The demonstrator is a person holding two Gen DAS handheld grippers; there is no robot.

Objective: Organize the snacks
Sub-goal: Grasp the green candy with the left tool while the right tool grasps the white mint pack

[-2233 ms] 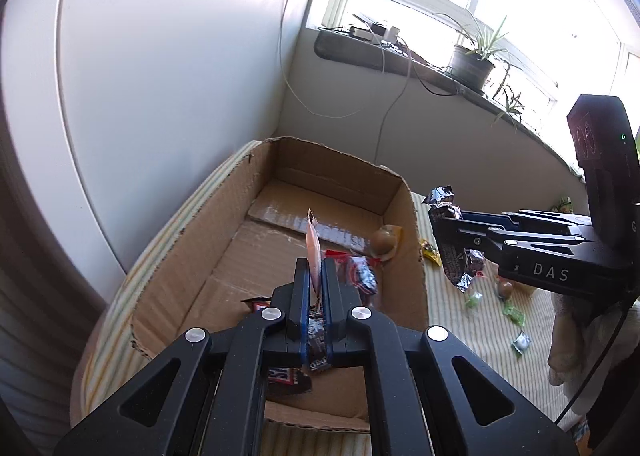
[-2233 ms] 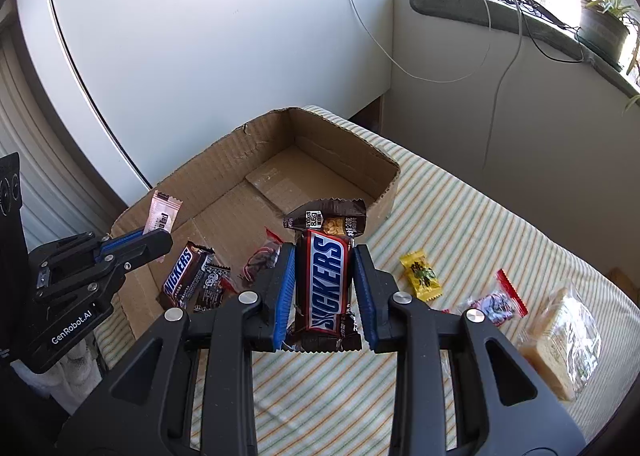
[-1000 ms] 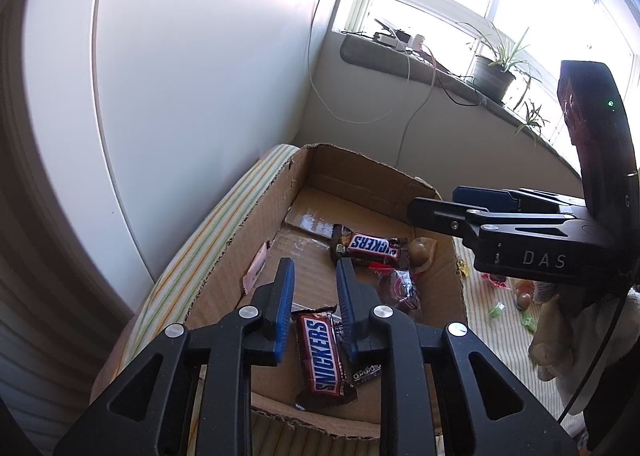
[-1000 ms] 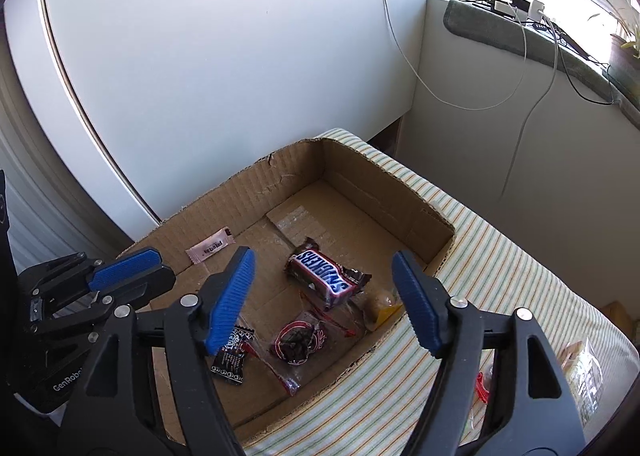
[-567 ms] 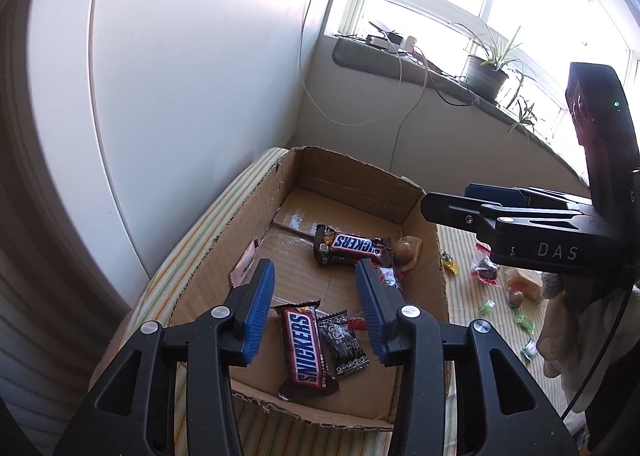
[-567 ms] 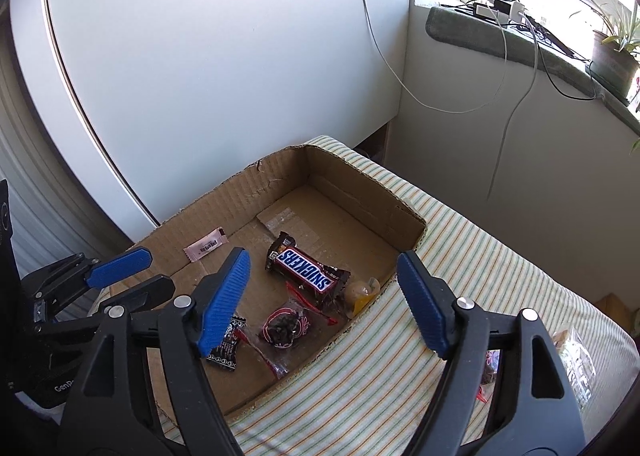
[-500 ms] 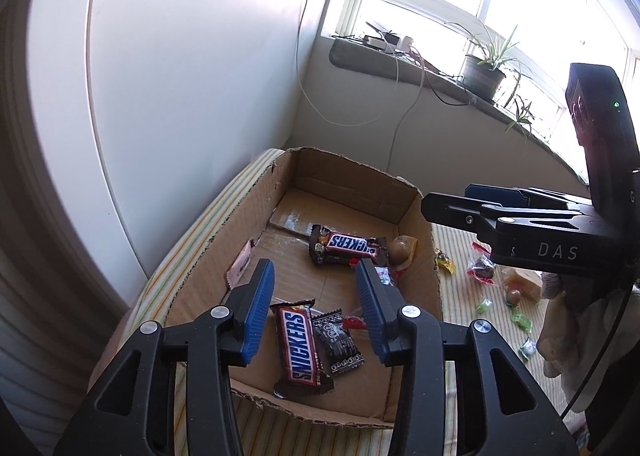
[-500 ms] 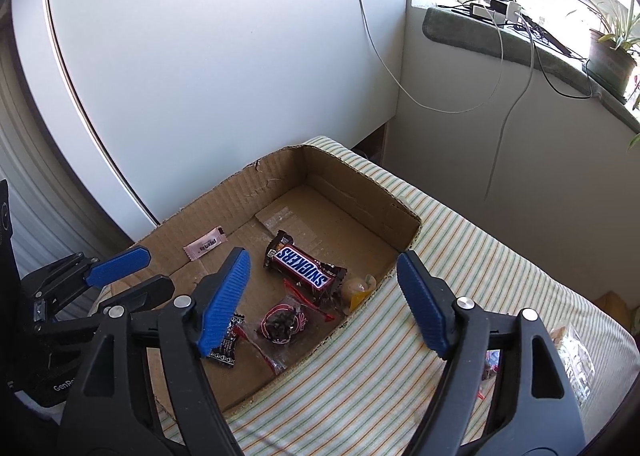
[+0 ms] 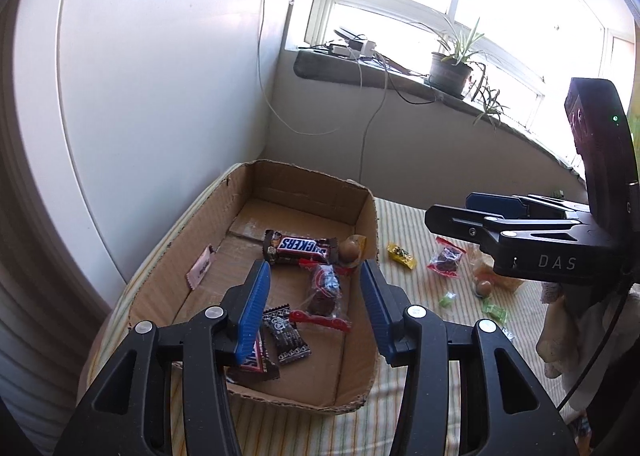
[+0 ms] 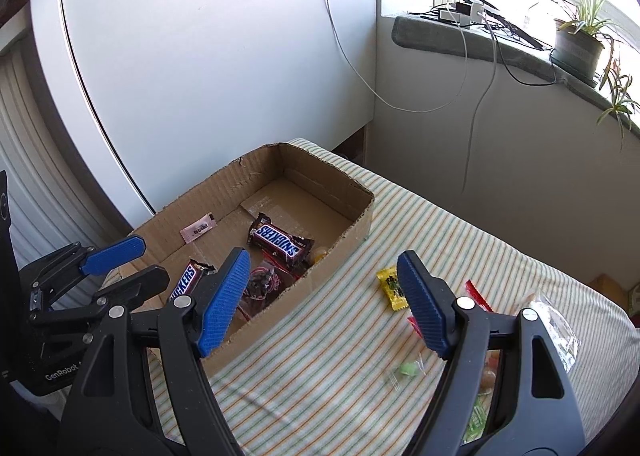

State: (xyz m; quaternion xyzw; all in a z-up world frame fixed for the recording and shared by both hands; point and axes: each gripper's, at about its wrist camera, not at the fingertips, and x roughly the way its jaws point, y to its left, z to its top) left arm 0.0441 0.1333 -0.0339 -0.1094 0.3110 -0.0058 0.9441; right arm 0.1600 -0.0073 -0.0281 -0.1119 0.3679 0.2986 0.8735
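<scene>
Both Snickers bars now lie in the cardboard box [image 9: 362,216] instead of between my jaws, and the pink sachet [image 9: 201,267] my left gripper [image 9: 316,302] carried rests on the box floor, ahead and left of that gripper. My left gripper's jaws have just been opening; they stand apart with nothing pressed between them, hovering over the near end of the box. Beneath its left finger lies one Snickers bar [image 9: 256,360], partly hidden, with a small black-wrapped candy [image 9: 286,336] just beside it to the right. Directly ahead between the fingers sits a clear packet with red ends [image 9: 326,292], and beyond it the second Snickers bar [image 9: 301,247], lying crosswise, with a round gold-wrapped sweet [image 9: 351,250] touching the box's right wall.

My right gripper [image 10: 320,308] is released too, jaws wide and empty, held over the striped cloth [image 10: 340,356] of the counter just right of the box. Ahead of its right finger lies a yellow candy packet [image 10: 390,288]; below the jaws, a green wrapped sweet [image 10: 408,370] sits on the cloth. A red-edged packet [image 10: 476,292] and a clear bag [image 10: 560,332] lie behind and right of that finger, partly hidden. From the left wrist view, more loose sweets are scattered on the cloth under my right gripper.
</scene>
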